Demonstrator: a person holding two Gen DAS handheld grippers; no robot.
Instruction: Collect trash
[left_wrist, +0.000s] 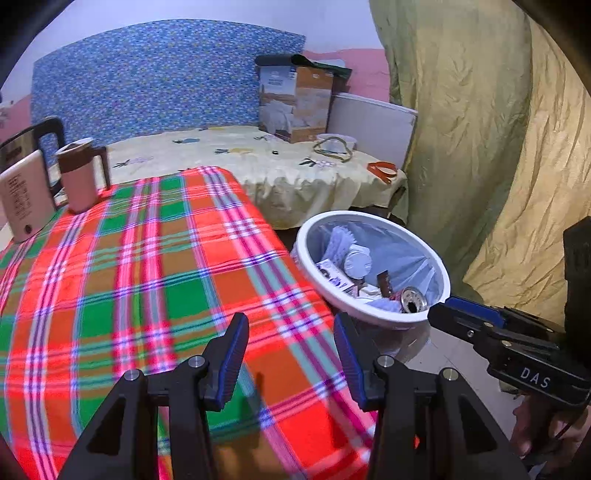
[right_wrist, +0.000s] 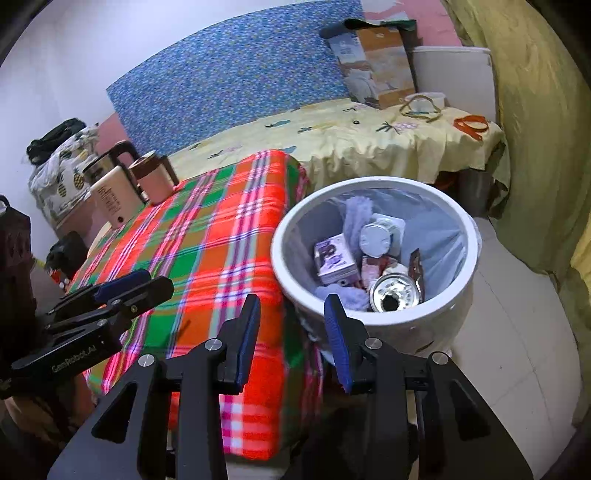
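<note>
A white trash bin (left_wrist: 384, 320) (right_wrist: 369, 181) with a blue liner stands on the floor against the table's right edge. Inside lie a crushed can (left_wrist: 413, 300) (right_wrist: 395, 293), a small printed box (right_wrist: 334, 260), a round white lid (right_wrist: 376, 240), a brown wrapper (right_wrist: 415, 266) and crumpled tissue. My left gripper (left_wrist: 290, 325) hangs open above the plaid tablecloth (left_wrist: 147, 258) with nothing between its fingers. My right gripper (right_wrist: 291, 306) is open and empty over the gap between the table edge and the bin's near rim. Each gripper also shows at the edge of the other's view.
At the table's far left stand a brown-lidded mug (left_wrist: 79, 173), a beige box (left_wrist: 24, 195) and a kettle. Behind is a bed with a yellow sheet (left_wrist: 258, 155), a cardboard box (left_wrist: 295, 103) and orange tape (left_wrist: 382, 170). A green-yellow curtain (left_wrist: 480, 147) hangs on the right.
</note>
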